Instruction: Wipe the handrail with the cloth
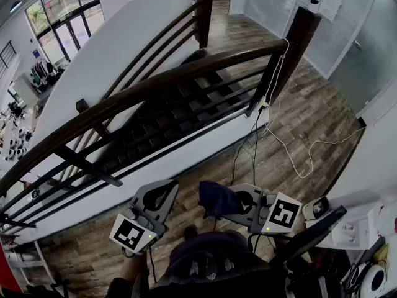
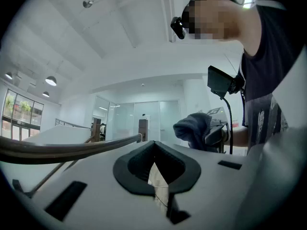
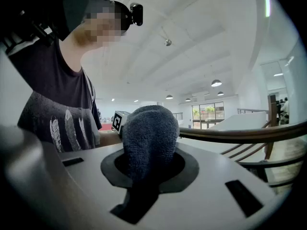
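Observation:
The dark wooden handrail [image 1: 161, 84] curves from lower left to upper right above the stairs; it also crosses the left gripper view [image 2: 72, 150] and the right gripper view [image 3: 240, 134]. My right gripper [image 1: 218, 198] [image 3: 149, 150] is shut on a bunched dark blue cloth [image 1: 214, 197] [image 3: 148, 133], held below the rail and apart from it. The cloth [image 2: 194, 128] also shows in the left gripper view. My left gripper [image 1: 162, 190] [image 2: 154, 150] hangs beside it, shut with nothing in it, also short of the rail.
A dark newel post [image 1: 298, 36] ends the rail at the upper right, with a white cable [image 1: 291, 154] trailing from it over the wood floor. Dark stair treads [image 1: 186, 104] and lower rails lie behind. White equipment [image 1: 347, 231] sits at the lower right.

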`<state>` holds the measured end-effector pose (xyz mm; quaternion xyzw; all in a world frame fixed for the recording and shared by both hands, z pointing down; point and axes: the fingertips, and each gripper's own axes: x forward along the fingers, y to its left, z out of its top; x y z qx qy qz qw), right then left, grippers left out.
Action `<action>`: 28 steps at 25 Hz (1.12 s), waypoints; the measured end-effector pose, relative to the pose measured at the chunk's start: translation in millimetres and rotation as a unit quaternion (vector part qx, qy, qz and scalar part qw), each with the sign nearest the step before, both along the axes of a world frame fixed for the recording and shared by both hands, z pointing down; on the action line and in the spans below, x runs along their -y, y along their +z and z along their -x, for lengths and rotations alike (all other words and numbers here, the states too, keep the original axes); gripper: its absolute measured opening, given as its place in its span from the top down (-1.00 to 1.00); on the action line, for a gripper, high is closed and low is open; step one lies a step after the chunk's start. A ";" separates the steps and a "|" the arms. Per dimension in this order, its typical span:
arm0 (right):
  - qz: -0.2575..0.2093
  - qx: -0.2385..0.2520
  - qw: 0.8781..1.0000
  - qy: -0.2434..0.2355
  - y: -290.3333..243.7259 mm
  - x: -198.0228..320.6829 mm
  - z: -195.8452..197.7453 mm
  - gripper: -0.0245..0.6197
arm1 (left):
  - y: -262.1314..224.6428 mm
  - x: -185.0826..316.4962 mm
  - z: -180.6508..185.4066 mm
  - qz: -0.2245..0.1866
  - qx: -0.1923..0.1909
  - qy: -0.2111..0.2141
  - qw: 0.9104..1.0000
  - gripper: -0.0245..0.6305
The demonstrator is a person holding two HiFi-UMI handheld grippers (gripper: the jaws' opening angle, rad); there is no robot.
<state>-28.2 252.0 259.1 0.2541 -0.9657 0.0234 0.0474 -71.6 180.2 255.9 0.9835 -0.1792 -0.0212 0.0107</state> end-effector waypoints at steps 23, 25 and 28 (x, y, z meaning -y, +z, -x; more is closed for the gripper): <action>-0.023 -0.069 0.961 0.266 11.4 376.2 -517.5 0.69 | 26.5 204.8 -326.1 0.047 0.069 -0.084 0.993 0.91; -0.035 -0.108 0.930 0.348 6.8 436.9 -605.8 0.69 | 32.8 205.3 -356.9 0.059 0.088 -0.081 0.991 0.91; -0.013 -0.182 0.884 0.430 29.7 530.0 -711.8 0.69 | 54.8 216.7 -385.4 0.083 0.116 -0.092 0.985 0.91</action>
